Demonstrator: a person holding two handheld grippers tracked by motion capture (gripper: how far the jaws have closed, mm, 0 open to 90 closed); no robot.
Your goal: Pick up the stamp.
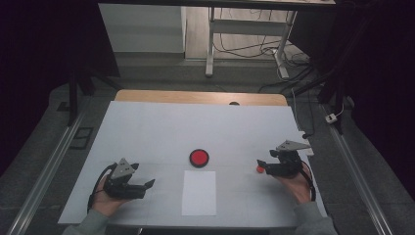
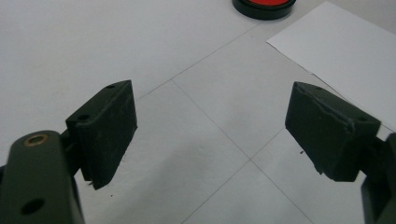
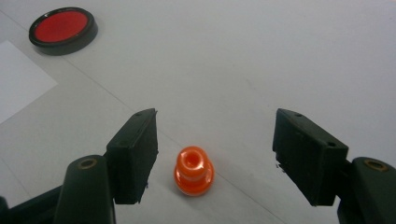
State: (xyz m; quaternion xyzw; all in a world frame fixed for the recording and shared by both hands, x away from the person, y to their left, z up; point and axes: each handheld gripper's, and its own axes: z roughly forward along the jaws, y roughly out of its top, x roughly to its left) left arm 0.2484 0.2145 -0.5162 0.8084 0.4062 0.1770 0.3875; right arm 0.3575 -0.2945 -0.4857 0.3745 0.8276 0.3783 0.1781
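The right tool stands wide open with the orange stamp upright on the bench between its jaws, nearer the left one. Better to centre it first, then close slowly – the stamp could tip. The left tool is open and empty.

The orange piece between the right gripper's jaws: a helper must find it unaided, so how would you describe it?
On the white table, look right of the sheet of paper, between the open jaws of the right gripper. The small orange stamp stands there upright, knobbed, unlike the flat, black-rimmed red ink pad.
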